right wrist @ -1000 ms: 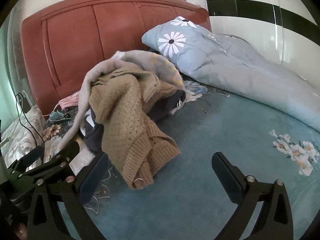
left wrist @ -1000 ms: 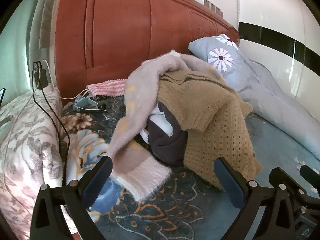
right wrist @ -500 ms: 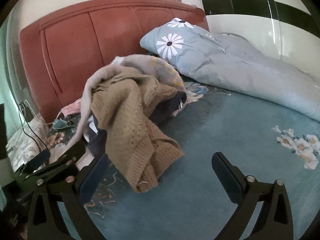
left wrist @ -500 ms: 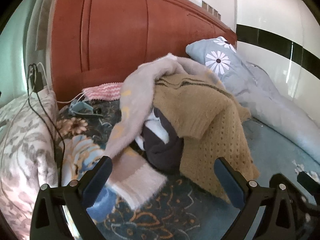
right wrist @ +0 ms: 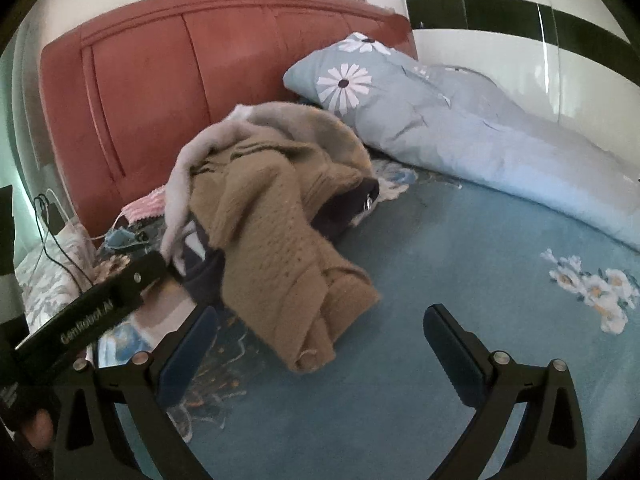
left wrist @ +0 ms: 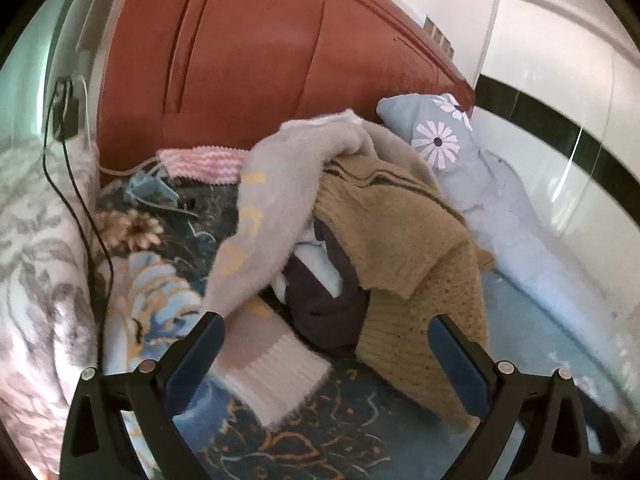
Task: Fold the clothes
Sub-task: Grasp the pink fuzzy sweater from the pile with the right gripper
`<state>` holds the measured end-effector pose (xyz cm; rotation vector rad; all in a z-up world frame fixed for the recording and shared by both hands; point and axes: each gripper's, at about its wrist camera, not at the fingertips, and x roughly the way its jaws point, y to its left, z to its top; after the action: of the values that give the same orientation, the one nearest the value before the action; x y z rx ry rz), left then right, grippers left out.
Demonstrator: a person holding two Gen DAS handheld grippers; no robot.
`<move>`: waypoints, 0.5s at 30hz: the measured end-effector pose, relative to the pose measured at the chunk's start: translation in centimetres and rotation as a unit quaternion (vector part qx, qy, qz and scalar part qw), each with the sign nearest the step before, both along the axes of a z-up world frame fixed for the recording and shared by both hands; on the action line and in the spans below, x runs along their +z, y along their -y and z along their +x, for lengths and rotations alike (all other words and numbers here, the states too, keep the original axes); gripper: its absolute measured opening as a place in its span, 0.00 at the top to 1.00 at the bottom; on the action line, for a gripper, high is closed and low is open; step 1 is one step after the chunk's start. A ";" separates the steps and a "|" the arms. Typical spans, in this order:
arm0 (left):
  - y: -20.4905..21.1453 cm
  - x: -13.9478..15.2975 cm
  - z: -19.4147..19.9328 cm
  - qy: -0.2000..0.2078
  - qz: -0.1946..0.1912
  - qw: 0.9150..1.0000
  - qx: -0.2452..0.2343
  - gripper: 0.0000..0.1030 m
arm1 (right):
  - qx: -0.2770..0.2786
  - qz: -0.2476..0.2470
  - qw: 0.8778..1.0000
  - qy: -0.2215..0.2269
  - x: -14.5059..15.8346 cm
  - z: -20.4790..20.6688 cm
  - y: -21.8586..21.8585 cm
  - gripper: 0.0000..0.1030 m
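Observation:
A heap of clothes lies on the bed by the headboard. A tan knit sweater (left wrist: 416,264) (right wrist: 276,248) drapes over the top and front. A fluffy pale pink-grey sweater (left wrist: 276,216) (right wrist: 188,184) hangs down the left side, its cuff on the blanket. A dark garment (left wrist: 320,312) (right wrist: 344,208) and a white one sit underneath. My left gripper (left wrist: 324,348) is open and empty just in front of the heap. My right gripper (right wrist: 320,340) is open and empty, near the tan sweater's lower end. The left gripper's body (right wrist: 92,308) shows in the right wrist view.
A red headboard (left wrist: 248,68) stands behind the heap. A light blue daisy-print quilt (right wrist: 460,120) lies at the right. A floral pillow (left wrist: 32,240) with black cables (left wrist: 80,208) is at the left. A pink striped cloth (left wrist: 200,160) lies at the back.
Both grippers have moved closer to the heap and the views have tilted. The clothes have not moved. Both grippers stay open.

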<state>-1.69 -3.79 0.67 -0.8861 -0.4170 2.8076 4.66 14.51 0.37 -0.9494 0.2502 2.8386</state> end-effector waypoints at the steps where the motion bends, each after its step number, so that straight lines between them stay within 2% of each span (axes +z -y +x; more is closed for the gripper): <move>1: 0.4 0.0 0.0 0.001 0.010 1.000 -0.002 0.00 | -0.004 0.010 1.000 0.003 0.3 0.1 0.3 0.00; 4: 1.6 -0.1 0.0 0.005 0.034 0.999 -0.003 0.00 | -0.017 0.037 0.999 0.004 1.5 0.6 1.1 0.00; 8: 3.2 -0.6 -0.4 0.014 0.064 0.998 -0.004 0.00 | -0.019 0.033 0.999 -0.008 3.3 1.0 1.5 0.00; 12: 4.6 -0.7 -0.4 0.010 0.074 0.997 0.012 0.00 | -0.010 -0.003 0.999 -0.040 6.3 0.5 1.1 0.00; 15: 5.9 -0.6 -0.1 -0.007 0.088 0.996 0.033 0.00 | 0.012 -0.025 0.997 -0.069 9.5 -2.0 1.1 0.00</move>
<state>-1.81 -9.73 0.06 -0.8288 -0.6917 2.7790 2.65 13.39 9.86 -0.7698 0.3276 2.9379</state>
